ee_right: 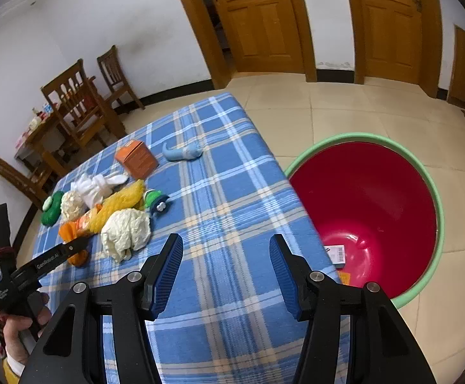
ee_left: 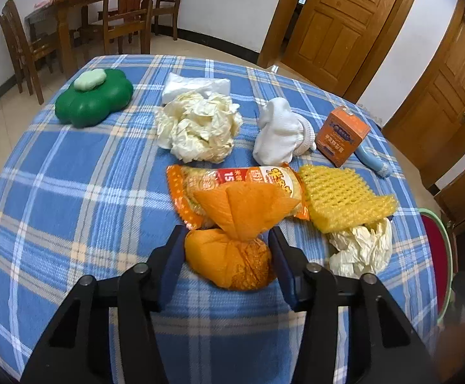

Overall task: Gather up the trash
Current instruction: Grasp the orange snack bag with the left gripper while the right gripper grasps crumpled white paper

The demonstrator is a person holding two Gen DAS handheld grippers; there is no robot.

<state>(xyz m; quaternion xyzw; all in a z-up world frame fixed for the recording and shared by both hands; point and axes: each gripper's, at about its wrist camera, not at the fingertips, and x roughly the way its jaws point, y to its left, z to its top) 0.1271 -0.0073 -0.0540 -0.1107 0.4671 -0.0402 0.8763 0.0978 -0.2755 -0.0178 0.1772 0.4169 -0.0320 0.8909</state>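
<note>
Left gripper (ee_left: pixel 226 229) sits closest, its blue pads closed against the sides of an orange bundle (ee_left: pixel 229 262) on the near part of the table; a hand (ee_right: pixel 18 329) holds its handle. Right gripper (ee_right: pixel 226 237) hangs open over bare cloth with nothing between its fingers.

A blue plaid cloth (ee_left: pixel 72 192) covers the table. On the floor just beside the table's edge stands a red tub (ee_right: pixel 376 192) with a green rim; a small barcoded carton (ee_right: pixel 336 254) lies in it.

Behind the bundle and touching it lies a snack packet (ee_left: pixel 219 179), with yellow foam net (ee_left: pixel 341 195) beside it, partly over a cream paper wad (ee_left: pixel 360 249). Farther back are a bigger paper wad (ee_left: pixel 197 128), a green case (ee_left: pixel 93 99), a white cloth (ee_left: pixel 280 134), an orange box (ee_left: pixel 341 136) and a blue tube (ee_left: pixel 374 163).
</note>
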